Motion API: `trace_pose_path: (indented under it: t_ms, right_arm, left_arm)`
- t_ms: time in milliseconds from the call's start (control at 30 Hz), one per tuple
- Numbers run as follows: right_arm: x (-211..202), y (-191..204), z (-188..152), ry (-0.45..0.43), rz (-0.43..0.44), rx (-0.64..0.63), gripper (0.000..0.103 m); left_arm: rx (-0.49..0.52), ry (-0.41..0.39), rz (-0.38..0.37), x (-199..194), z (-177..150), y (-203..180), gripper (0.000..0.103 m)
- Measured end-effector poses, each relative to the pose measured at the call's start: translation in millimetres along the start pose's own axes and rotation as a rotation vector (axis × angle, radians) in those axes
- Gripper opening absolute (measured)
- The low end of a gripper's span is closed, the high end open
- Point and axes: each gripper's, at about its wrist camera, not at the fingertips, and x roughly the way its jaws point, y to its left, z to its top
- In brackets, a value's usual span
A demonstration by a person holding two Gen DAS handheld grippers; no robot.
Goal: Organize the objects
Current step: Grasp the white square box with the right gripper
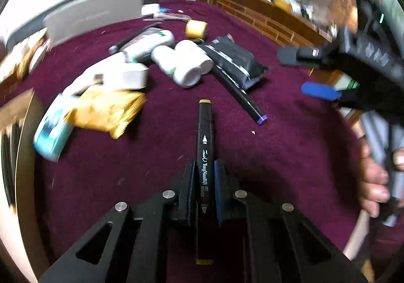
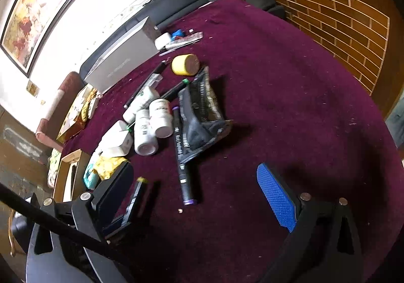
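My left gripper (image 1: 204,166) is shut on a black art marker (image 1: 205,131) with a yellow cap, which points straight ahead above the maroon tablecloth (image 1: 290,151). The same marker (image 2: 137,194) shows low left in the right wrist view, beside the left finger (image 2: 113,189) of my right gripper. My right gripper (image 2: 195,168) stands open with nothing between its pads, above a purple-capped black marker (image 2: 182,156) lying on the cloth. From the left wrist view the right gripper (image 1: 300,72) hangs at the right, a hand (image 1: 373,177) on its handle.
Ahead lie the purple-capped marker (image 1: 242,98), white bottles (image 1: 186,63), a black pouch (image 1: 234,60), a yellow roll (image 1: 195,28) and a yellow packet (image 1: 108,111). A grey box (image 2: 123,60) stands at the table's far left. A wooden panelled counter (image 2: 328,18) runs along the right.
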Motion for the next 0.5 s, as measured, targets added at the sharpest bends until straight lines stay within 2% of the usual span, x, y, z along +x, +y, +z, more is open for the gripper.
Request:
trace_pose_path:
  t_ms: [133, 267, 400, 500]
  right_arm:
    - [3, 25, 5, 0.012, 0.06, -0.058, 0.099]
    - [20, 64, 9, 0.048, 0.099, -0.151, 0.099]
    - [46, 108, 7, 0.122, 0.143, -0.259, 0.092]
    - [66, 134, 1, 0.181, 0.172, -0.295, 0.088]
  left_arm:
    - [-0.099, -0.066, -0.02, -42, -19, 31, 0.011]
    - [-0.179, -0.116, -0.032, -68, -33, 53, 0.011]
    - [-0.217, -0.163, -0.034, -86, -44, 66, 0.011]
    - [-0.244, -0.189, -0.039, -99, -48, 76, 0.011]
